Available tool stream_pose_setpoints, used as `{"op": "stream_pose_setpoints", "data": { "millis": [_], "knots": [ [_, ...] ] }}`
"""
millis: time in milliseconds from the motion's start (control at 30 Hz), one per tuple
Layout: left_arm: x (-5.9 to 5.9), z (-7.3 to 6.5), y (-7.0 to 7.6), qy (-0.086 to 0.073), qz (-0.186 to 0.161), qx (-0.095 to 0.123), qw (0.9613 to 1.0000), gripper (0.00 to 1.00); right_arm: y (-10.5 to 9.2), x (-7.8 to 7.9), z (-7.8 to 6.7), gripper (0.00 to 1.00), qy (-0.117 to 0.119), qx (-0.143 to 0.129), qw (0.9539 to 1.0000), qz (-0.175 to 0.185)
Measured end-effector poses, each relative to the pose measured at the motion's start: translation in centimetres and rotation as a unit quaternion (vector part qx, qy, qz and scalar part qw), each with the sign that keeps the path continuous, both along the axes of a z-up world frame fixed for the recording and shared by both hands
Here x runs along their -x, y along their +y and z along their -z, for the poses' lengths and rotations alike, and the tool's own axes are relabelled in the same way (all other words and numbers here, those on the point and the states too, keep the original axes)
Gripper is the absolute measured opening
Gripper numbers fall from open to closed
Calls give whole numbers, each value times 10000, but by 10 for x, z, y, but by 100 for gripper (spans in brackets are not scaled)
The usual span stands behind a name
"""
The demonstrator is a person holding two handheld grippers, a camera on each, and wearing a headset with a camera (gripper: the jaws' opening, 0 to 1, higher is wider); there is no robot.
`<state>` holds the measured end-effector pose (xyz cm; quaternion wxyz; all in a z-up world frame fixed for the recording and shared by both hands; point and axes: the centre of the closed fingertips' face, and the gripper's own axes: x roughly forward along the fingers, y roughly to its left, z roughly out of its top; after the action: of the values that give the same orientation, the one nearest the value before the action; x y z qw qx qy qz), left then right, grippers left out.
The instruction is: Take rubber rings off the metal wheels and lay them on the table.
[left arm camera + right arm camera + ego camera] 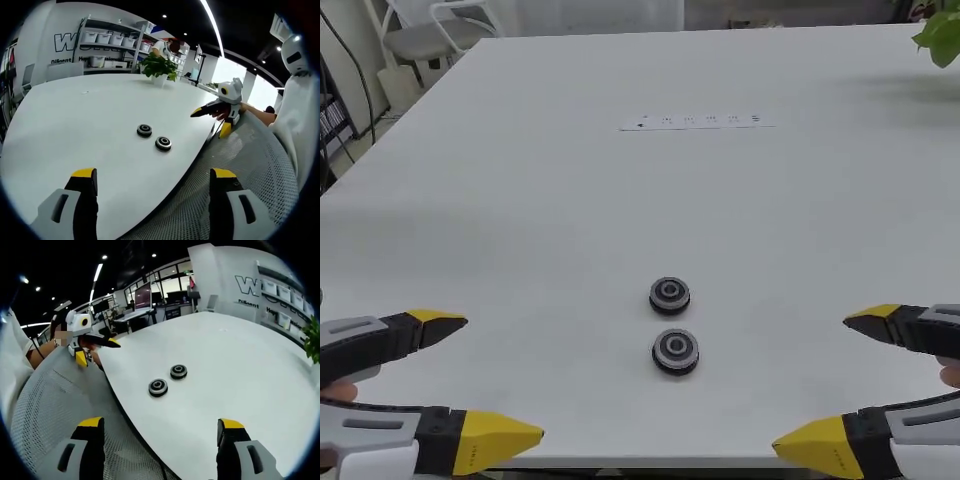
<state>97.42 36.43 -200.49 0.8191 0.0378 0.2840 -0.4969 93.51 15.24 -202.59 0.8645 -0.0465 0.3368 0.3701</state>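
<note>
Your left gripper [502, 378] hung to the left of the nearer wheel [675, 352], well apart from it, with its jaws spread wide and nothing between them. Your right gripper [810, 382] hung well off to that wheel's right, its jaws just as wide and holding nothing. The farther wheel [669, 296] lay flat just beyond the nearer wheel without touching it. Both rested on the white table [620, 200], and each had a dark rubber ring [657, 355] around its rim.

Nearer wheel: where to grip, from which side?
The nearer wheel lies flat, hub up, black ring around its rim. Likely best from above, jaws across the rim left and right; the farther wheel sits close behind it.
</note>
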Motion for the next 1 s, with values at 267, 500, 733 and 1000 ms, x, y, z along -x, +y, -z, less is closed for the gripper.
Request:
{"op": "stream_pose_setpoints", "data": {
  "millis": [267, 500, 733, 1000],
  "knots": [
    [1, -1, -1, -1, 32, 14, 10000, 92, 2, -1, -3, 93, -29, -99, 9999, -3],
    [8, 1, -7, -22, 351, -76, 9994, 94, 4, -3, -10, 91, -51, -406, 9991, 58],
    [9, -6, -11, -124, 467, -4, 9988, 99, 5, -5, -15, 88, -55, -523, 9986, 90],
    [8, -14, -15, -291, 733, -144, 9968, 99, 5, -15, -24, 87, -130, -279, 9994, -186]
  ]
}}
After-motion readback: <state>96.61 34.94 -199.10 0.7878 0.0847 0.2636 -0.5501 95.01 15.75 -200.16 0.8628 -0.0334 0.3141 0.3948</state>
